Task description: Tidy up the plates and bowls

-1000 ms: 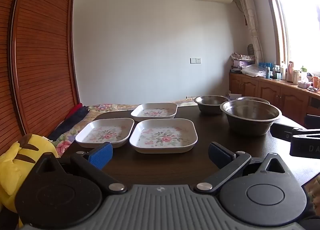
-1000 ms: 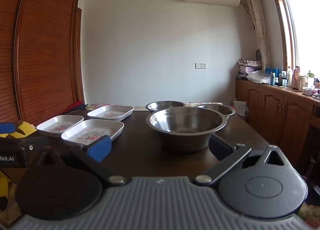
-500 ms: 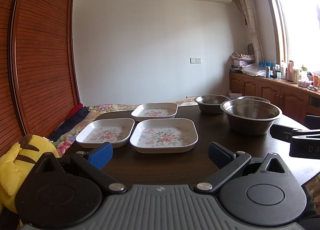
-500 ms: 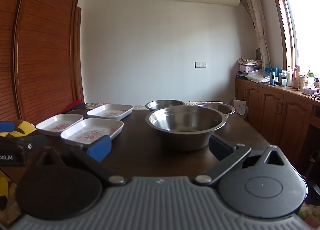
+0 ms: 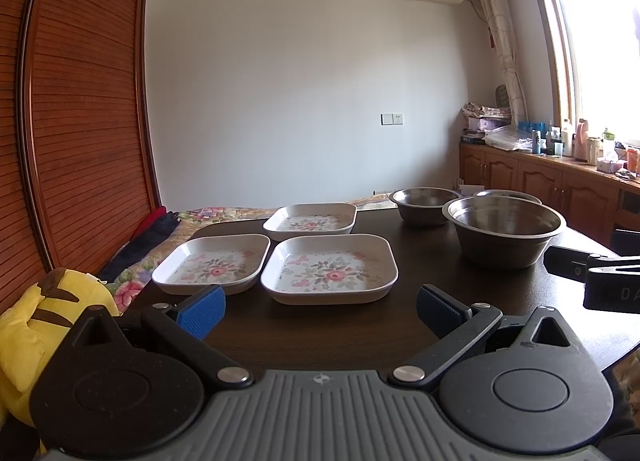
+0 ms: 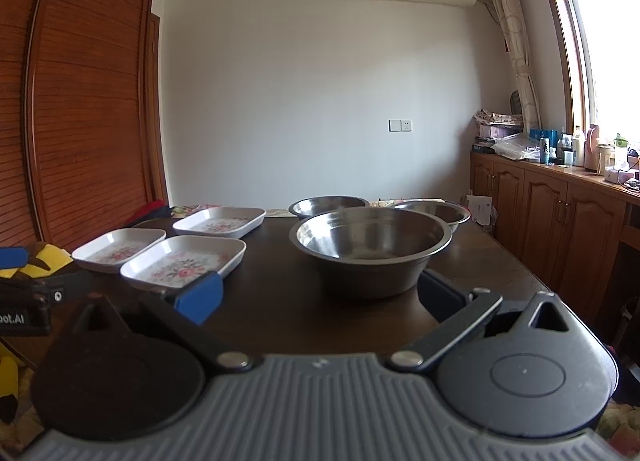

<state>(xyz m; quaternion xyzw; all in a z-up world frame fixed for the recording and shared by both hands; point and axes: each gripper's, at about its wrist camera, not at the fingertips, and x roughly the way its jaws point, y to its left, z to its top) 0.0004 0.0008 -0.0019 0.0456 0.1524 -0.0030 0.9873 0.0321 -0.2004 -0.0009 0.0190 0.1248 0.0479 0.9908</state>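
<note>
I judge that the task is at its very beginning, because nothing is stacked yet. On the dark wooden table (image 5: 320, 341) I see three square floral plates, each lying flat on its own: the nearest plate (image 5: 330, 269) directly in front of my left gripper (image 5: 320, 307), a second plate (image 5: 212, 263) just beside it on the left, and a third plate (image 5: 310, 221) behind them. They are close to each other but none sits on another. On the right side of the table stand three steel bowls, also separate: the large bowl (image 6: 372, 249) is right in front of my right gripper (image 6: 320, 295), a smaller bowl (image 6: 328, 207) is behind it, and a third bowl (image 6: 436, 213) is behind to the right, partly hidden by the large one. My left claw is spread wide and holds nothing, its blue pads (image 5: 202, 311) well apart, not touching the plate. My right claw is also spread and empty, with the large bowl near but not between the fingers. So everything is left to do: I think the plates must go into one pile and the bowls must be nested, probably the smaller ones into the large one. A yellow plush toy (image 5: 28, 333) lies beside the table edge at my left; it is not part of the work.
</note>
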